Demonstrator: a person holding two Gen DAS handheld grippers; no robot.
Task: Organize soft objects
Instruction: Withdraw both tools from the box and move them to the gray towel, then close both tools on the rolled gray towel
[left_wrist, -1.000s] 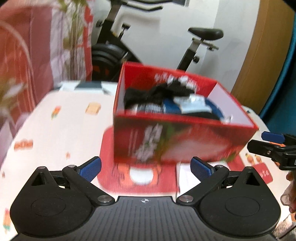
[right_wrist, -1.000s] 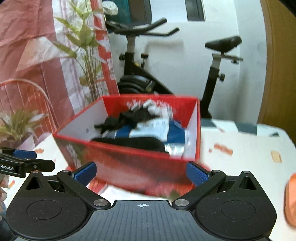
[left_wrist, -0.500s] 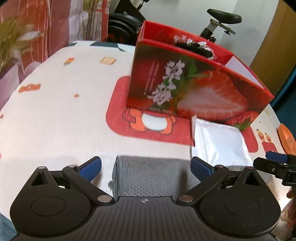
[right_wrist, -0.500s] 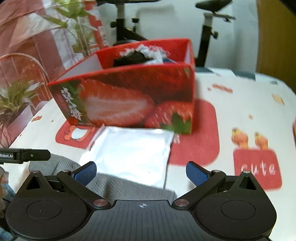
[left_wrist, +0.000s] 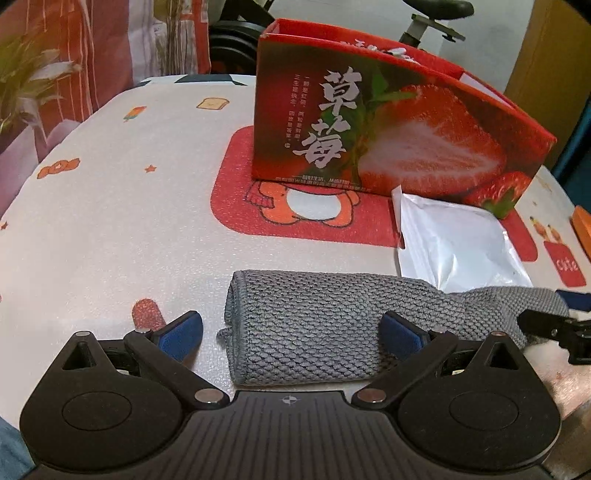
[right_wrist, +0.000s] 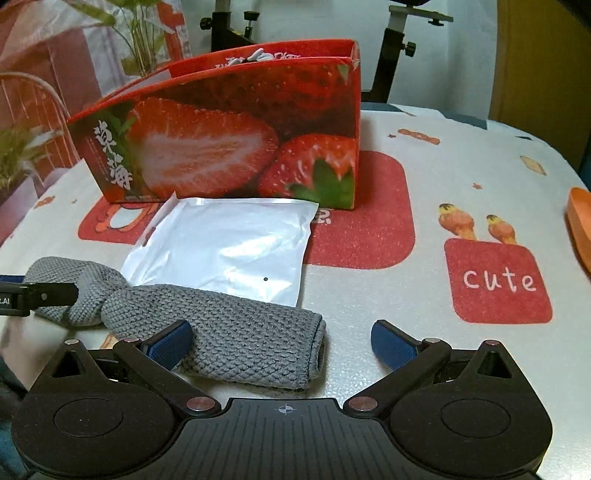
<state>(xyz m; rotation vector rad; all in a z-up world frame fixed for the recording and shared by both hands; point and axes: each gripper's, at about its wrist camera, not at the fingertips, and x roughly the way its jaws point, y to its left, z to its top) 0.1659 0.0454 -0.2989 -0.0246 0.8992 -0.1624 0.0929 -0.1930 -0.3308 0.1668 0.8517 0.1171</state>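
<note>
Your left gripper (left_wrist: 290, 334) is spread wide, its blue pads low over the table (left_wrist: 110, 240), and the grey knitted cloth (left_wrist: 314, 325) lies directly ahead of it: the cloth's rolled left end sits between the two fingers, closer to the right pad, which overlaps the fabric, while the left pad (left_wrist: 181, 334) stands apart from it over bare tablecloth. From your right gripper (right_wrist: 282, 341), also spread open with nothing pinched, the same grey knitted cloth (right_wrist: 236, 343) runs from between the fingers off to the left; its thick rolled end lies in the gap, next to the left pad (right_wrist: 170, 343), and the right pad is well clear of it. The cloth narrows at a twist further left, near where one finger of your other gripper shows at the frame's edge. Just beyond the cloth lies a flat silver pouch (right_wrist: 229, 243), one edge tucked under or touching the knit. Beyond the pouch stands the red strawberry-printed box (right_wrist: 229, 140), open at the top, with a little of some dark and white contents showing above its rim. An orange object (right_wrist: 580, 229) sits far to the right at the table's edge.
</note>
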